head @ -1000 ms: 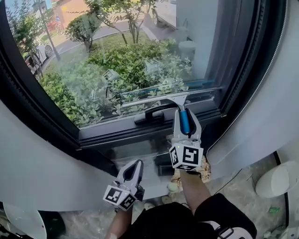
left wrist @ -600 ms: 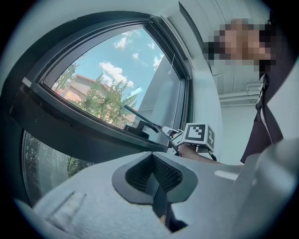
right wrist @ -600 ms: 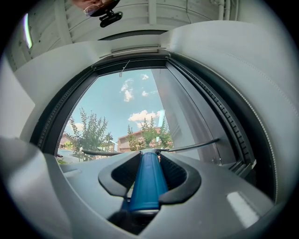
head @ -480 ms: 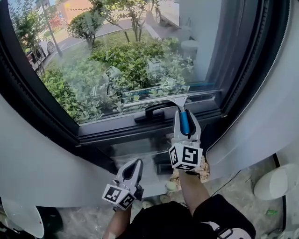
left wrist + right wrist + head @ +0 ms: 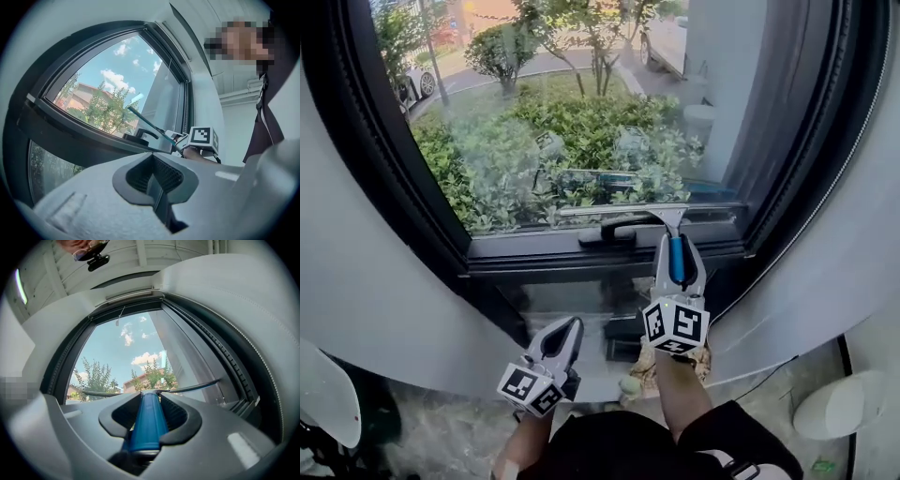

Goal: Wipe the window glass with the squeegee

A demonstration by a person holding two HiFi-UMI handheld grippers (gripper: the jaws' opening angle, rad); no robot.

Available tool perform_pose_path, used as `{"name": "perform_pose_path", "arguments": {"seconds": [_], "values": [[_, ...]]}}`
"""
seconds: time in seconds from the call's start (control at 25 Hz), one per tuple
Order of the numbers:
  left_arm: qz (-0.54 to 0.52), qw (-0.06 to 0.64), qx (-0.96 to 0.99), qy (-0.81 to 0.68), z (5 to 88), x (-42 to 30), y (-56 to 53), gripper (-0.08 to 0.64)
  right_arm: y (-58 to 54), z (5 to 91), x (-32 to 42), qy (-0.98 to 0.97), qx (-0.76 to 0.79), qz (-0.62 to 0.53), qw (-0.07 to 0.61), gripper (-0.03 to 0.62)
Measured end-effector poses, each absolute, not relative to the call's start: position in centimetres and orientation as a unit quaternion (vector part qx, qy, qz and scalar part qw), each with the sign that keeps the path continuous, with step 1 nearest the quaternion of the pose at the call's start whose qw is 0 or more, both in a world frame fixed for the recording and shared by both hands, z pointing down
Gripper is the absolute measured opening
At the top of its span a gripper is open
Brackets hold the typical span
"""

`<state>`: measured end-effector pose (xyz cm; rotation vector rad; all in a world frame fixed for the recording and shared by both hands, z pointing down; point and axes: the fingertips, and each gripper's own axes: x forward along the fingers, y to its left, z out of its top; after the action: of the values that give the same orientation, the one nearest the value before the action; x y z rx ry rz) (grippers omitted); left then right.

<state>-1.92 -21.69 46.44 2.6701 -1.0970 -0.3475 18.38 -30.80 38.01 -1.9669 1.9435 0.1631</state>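
- The right tool (image 5: 676, 246) is clamped on the blue grip (image 5: 146, 420) of the squeegee (image 5: 667, 217), which fills the gap between its jaws.
- The blade (image 5: 619, 211) sits against the window glass (image 5: 581, 122) at its bottom edge, just above the bottom frame rail (image 5: 534, 246) and the black window handle (image 5: 609, 232).
- The blade's long axis runs left to right, parallel to that rail. The grip's axis runs at right angles to it, pointing down and back toward the person.
- Nearly all the glass lies above the blade, so the next stroke probably starts with a lift toward the top edge.
- The left tool (image 5: 570, 326) hangs low under the sill, well apart from the glass, with its jaws together on nothing. The right tool is much the nearer one.
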Motion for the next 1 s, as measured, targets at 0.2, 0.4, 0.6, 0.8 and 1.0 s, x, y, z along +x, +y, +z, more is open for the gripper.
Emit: {"name": "perform_pose_path", "arguments": {"seconds": [0.2, 0.4, 0.6, 0.8, 1.0], "values": [[-0.112, 0.123, 0.893, -0.418, 47.0, -3.3, -20.6, 0.002, -29.2, 36.6, 18.1, 0.709, -0.670, 0.066, 0.210, 0.132], [-0.116, 0.110, 0.867, -0.472, 47.7, -5.5, -19.0, 0.002, -28.0, 36.2, 18.7, 0.726, -0.642, 0.074, 0.235, 0.133], [-0.120, 0.090, 0.843, -0.516, 47.1, -9.3, -17.3, 0.002, -27.1, 36.1, 17.9, 0.747, -0.617, 0.072, 0.239, 0.133], [-0.123, 0.060, 0.830, -0.541, 46.0, -13.0, -13.8, 0.002, -23.9, 35.5, 17.4, 0.759, -0.598, 0.072, 0.248, 0.133], [-0.139, 0.020, 0.815, -0.562, 44.8, -15.9, -7.2, 0.002, -18.2, 35.3, 15.2, 0.771, -0.581, 0.070, 0.253, 0.133]]}}
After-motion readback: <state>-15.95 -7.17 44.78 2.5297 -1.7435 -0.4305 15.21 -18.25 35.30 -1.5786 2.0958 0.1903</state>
